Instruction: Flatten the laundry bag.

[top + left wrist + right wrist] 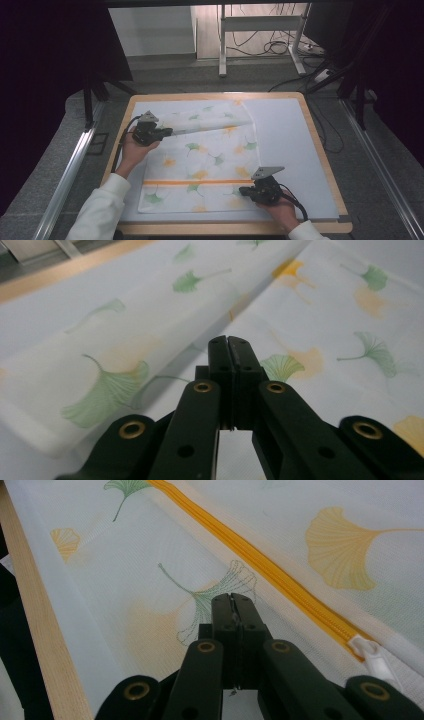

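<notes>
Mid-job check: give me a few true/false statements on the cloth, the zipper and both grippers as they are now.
1. The cloth has a ginkgo-leaf print. True.
2. The zipper is blue. False: it is orange-yellow.
3. Both grippers' jaws stand wide open. False: the left gripper and the right gripper each show their jaws pressed together.
4. The cloth's far part is folded over. True: a fold runs across it near the left gripper.
5. The right gripper is at the cloth's far edge. False: it is at the near right corner, by the zipper's end.
</notes>
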